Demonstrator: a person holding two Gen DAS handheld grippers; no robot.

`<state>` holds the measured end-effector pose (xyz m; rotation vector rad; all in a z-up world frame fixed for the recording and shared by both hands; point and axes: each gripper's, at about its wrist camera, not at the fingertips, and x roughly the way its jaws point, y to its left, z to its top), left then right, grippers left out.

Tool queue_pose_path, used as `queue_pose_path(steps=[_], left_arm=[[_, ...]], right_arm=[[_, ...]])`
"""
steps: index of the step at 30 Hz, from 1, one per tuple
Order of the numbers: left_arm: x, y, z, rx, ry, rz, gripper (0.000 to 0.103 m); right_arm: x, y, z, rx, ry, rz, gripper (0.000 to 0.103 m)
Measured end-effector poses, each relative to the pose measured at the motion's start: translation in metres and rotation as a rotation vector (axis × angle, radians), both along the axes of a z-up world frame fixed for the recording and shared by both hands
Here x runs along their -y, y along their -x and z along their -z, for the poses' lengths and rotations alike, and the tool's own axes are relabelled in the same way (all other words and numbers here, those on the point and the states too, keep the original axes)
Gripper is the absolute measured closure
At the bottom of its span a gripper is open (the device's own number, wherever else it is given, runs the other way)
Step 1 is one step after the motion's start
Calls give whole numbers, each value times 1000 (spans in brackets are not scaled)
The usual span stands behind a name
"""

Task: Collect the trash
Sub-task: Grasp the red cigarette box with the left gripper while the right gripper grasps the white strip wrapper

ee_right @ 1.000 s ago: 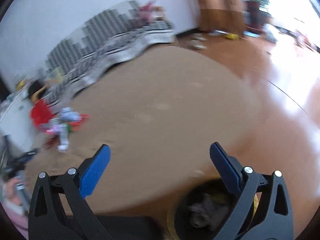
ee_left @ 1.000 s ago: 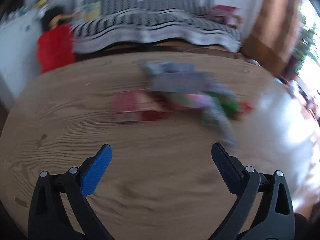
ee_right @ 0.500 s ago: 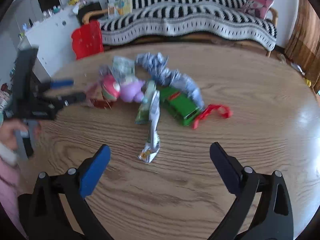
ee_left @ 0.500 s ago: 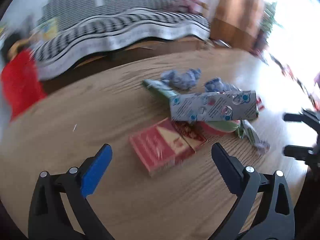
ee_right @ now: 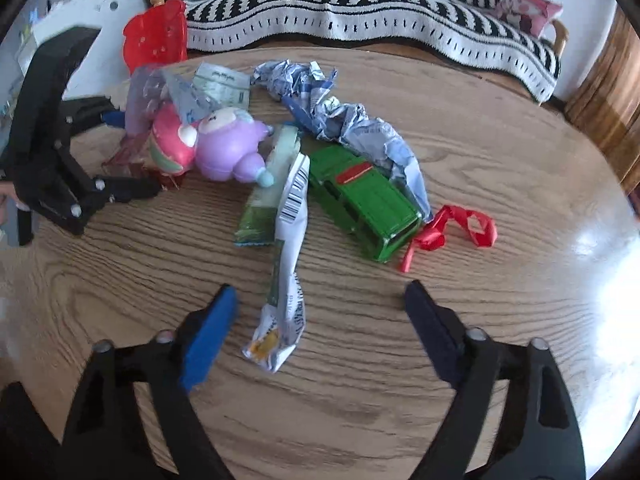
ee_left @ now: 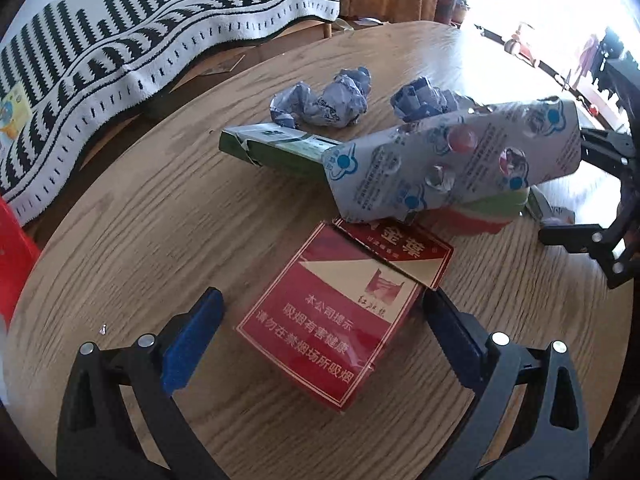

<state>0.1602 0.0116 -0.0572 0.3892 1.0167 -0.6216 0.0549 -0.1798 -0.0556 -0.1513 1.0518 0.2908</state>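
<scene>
A pile of trash lies on a round wooden table (ee_left: pixel 152 216). My left gripper (ee_left: pixel 322 306) is open, its fingers either side of a red cigarette pack (ee_left: pixel 340 312), not closed on it. Behind the pack are a grey blister-pack wrapper (ee_left: pixel 452 160), a green box (ee_left: pixel 276 146) and crumpled blue paper (ee_left: pixel 324 100). My right gripper (ee_right: pixel 320 304) is open, with a crumpled white wrapper (ee_right: pixel 286 280) between its fingers. Past it lie a green toy car (ee_right: pixel 368 200), a red ribbon (ee_right: pixel 452 228), a purple toy (ee_right: pixel 232 144) and crumpled blue paper (ee_right: pixel 344 120).
A striped sofa (ee_right: pixel 360 4) stands behind the table. A red plastic chair (ee_right: pixel 156 36) is at the far left. The left gripper shows in the right wrist view (ee_right: pixel 60 152); the right gripper shows at the right edge of the left wrist view (ee_left: pixel 600 192).
Both grippers have swung toward the trash pile and moved closer. The left now straddles the red pack; the right has come down over the white wrapper. Both stay open.
</scene>
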Motion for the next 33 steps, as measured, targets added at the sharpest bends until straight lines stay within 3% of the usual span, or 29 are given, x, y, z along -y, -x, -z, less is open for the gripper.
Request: queue_pose_path(steps=[3,5,7,12,16,22,25,29,33], left_arm=[[7,6,0,19,3,-18,9],[11,12,-1,30,13,-31,22],[12,19,-3,44,16,-72,28],[8,45,-6,50,41,-219,41],[-1,70,-12,2,112,-357,44],[-14,126,-36,53,211,-484,46],[-18,145,-36,38,277,-540,46],[-12,161,-41,76,279,-572,46],[-7,175,-42,109,274,-602,46]], right_arm=[[-2,1,-1,18,-11,-31,45],[-3,2,-2,22,-16,-44,57],[-4,4,-4,22,-21,-51,75],[-4,6,-5,2,-51,-56,92],[5,10,-12,-13,-145,-29,95],[20,27,-35,68,-185,-16,96],[24,33,-41,80,-216,-10,96],[19,44,-51,105,-261,-31,96],[7,50,-47,75,-239,-39,96]])
